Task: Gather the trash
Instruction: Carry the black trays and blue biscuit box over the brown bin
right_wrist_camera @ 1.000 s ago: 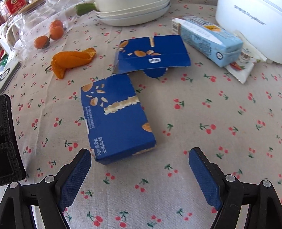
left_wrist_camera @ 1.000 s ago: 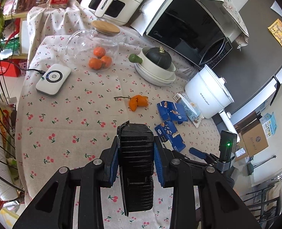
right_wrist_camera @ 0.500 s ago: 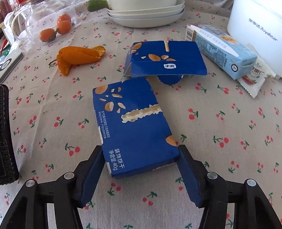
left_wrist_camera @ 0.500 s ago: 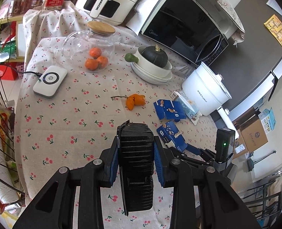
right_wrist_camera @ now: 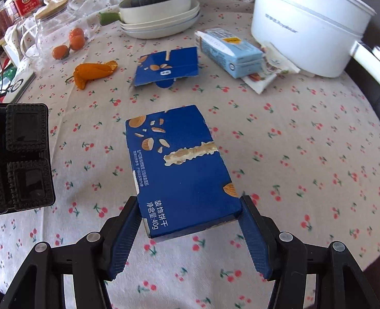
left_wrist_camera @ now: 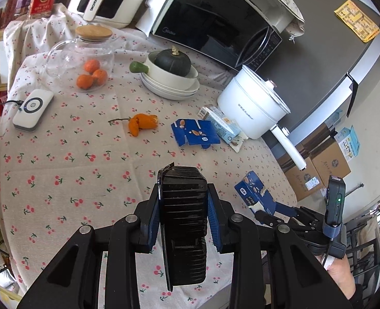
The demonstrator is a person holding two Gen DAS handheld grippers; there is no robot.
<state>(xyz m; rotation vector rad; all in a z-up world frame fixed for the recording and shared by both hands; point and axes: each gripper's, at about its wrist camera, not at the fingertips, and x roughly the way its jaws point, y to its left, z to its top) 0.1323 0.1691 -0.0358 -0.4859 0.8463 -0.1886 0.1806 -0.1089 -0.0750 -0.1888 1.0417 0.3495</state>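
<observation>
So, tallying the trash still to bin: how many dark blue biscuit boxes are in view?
2. One blue biscuit box is clamped in the right gripper, lifted off the tablecloth. The other, flattened box lies farther back beside the pale blue carton.

A blue biscuit box (right_wrist_camera: 179, 170), torn across its face, hangs tilted above the cherry-print surface (right_wrist_camera: 292, 134). A ridged black plastic tray (left_wrist_camera: 183, 221) stands on edge. Flattened blue carton (right_wrist_camera: 166, 67), orange peel (right_wrist_camera: 93, 72), pale-blue carton (right_wrist_camera: 228, 46) and what may be a wrapper (right_wrist_camera: 264, 77) lie beyond.
</observation>
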